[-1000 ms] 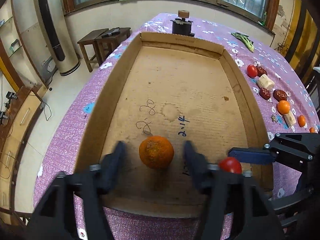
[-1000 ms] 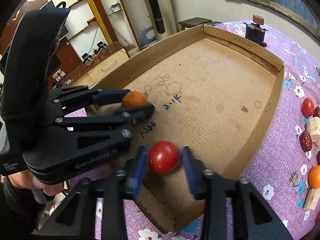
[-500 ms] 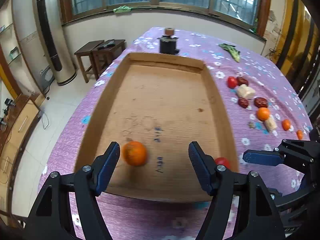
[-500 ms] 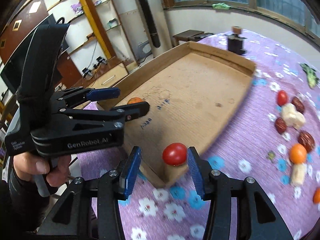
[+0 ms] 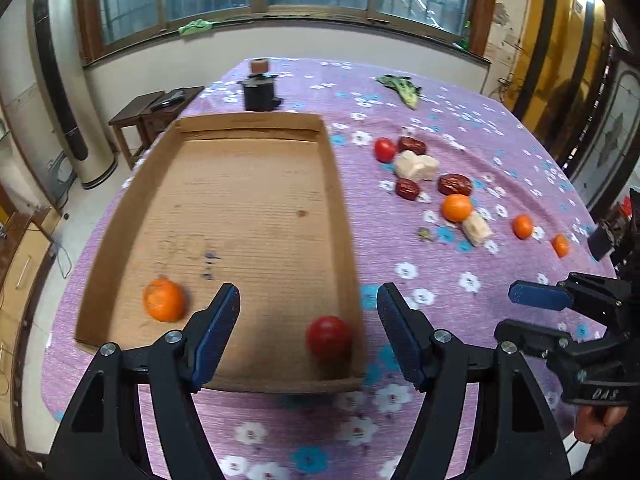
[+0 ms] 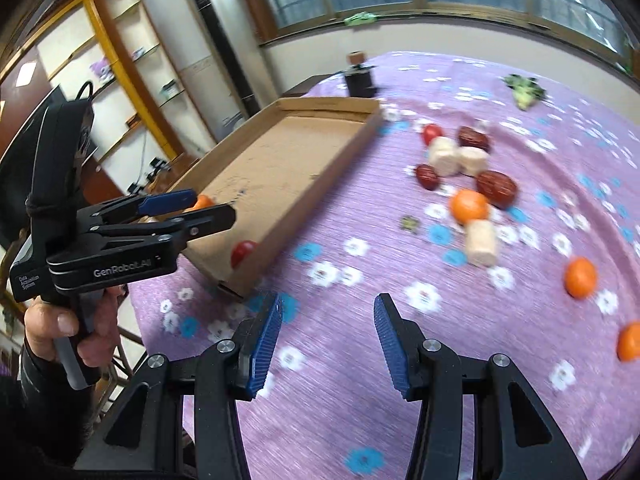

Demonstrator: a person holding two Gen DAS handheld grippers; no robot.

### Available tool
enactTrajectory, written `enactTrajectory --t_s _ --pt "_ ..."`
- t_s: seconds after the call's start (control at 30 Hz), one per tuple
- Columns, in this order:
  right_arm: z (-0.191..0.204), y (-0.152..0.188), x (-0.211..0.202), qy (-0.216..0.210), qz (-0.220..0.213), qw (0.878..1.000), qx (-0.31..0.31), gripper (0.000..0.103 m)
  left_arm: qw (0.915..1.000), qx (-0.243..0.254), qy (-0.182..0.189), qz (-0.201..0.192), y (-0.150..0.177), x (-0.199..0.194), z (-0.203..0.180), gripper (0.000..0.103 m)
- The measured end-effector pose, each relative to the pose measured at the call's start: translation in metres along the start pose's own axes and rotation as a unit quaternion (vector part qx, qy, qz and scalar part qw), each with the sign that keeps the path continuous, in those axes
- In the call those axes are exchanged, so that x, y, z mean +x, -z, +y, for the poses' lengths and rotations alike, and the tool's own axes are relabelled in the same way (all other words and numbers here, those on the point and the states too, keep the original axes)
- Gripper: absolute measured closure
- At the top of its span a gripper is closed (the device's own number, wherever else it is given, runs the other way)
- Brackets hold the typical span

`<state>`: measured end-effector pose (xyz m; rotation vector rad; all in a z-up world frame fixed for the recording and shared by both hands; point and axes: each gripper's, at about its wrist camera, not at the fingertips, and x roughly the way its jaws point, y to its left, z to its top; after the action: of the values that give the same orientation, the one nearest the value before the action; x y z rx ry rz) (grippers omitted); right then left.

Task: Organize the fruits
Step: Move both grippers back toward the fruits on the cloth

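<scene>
I am seeing the left hand-held gripper [image 5: 308, 328] standing wide open with nothing between its blue pads, hanging above the near end of the cardboard tray [image 5: 340, 184]. The right hand-held gripper [image 6: 327, 344] is likewise spread wide and carrying nothing; it is hanging over bare purple flowered cloth on the counter [image 6: 400, 400], just beside the tray's near corner.

Inside the tray, an orange [image 5: 164, 300] is lying near the near-left corner, and a red tomato [image 5: 329, 338] is sitting in the near-right corner, close against the right wall. Both are resting on the tray floor, well apart from each other and touching neither gripper.

On the cloth to the right of the tray, the loose fruit is lying in a scattered group: a second tomato [image 5: 385, 149], three dark red dates [image 5: 455, 185], pale cream chunks [image 5: 416, 166], a larger orange [image 5: 457, 208] just beside another pale chunk [image 5: 477, 229], and two small oranges [image 5: 523, 226] further right.

A black object with a brown cap [image 5: 260, 90] is standing beyond the tray's far wall, and a green leafy item [image 5: 402, 88] is lying at the far side of the counter.

The right wrist view is partly motion-blurred; finer detail there cannot be told.
</scene>
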<state>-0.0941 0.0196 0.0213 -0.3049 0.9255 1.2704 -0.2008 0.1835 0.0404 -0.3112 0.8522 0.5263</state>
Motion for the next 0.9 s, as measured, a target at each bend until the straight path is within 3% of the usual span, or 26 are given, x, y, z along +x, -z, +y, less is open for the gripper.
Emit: enactTrajectory --t_s 0.5,0.9 --pt "-0.096 0.040 -0.049 0.068 -0.026 0.993 0.092 0.053 0.9963 0.047 0.066 0.031 -0.004 0.021 -0.081 0.032" --pt "-0.141 0.055 -0.066 0.119 -0.043 0.984 0.129 0.053 0.9905 0.050 0.115 0.057 -0.014 0.046 -0.124 0.032"
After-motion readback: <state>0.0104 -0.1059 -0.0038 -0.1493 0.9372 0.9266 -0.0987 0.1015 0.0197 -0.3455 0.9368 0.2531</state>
